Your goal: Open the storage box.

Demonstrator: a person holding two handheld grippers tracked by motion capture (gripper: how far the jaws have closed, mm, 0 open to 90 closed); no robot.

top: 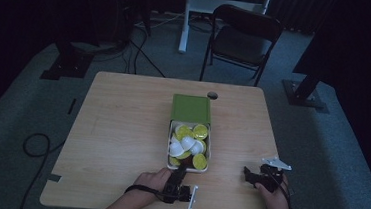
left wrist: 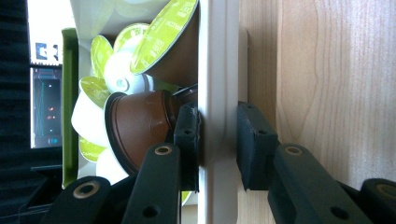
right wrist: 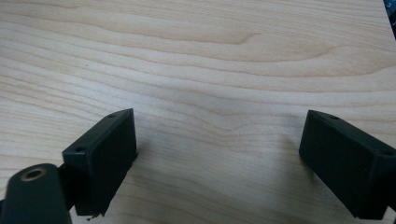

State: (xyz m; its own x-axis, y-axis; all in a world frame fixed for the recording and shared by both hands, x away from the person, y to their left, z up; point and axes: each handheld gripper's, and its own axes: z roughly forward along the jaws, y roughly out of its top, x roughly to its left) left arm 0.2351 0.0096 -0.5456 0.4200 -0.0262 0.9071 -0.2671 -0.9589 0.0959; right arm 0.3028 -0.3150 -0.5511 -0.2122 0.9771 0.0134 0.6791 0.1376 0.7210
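A white box with a green lid folded back stands mid-table, full of several coffee capsules. My left gripper is at the box's near end, shut on its wall. In the left gripper view the white wall is pinched by my left gripper, one pad inside against a brown capsule, the other outside. Lime-foiled capsules and white ones lie behind. My right gripper rests low to the right of the box, open over bare wood, as the right gripper view confirms.
A small dark disc lies on the table behind the lid. A black folding chair and a white stand are beyond the far edge. Cables trail on the floor at the left.
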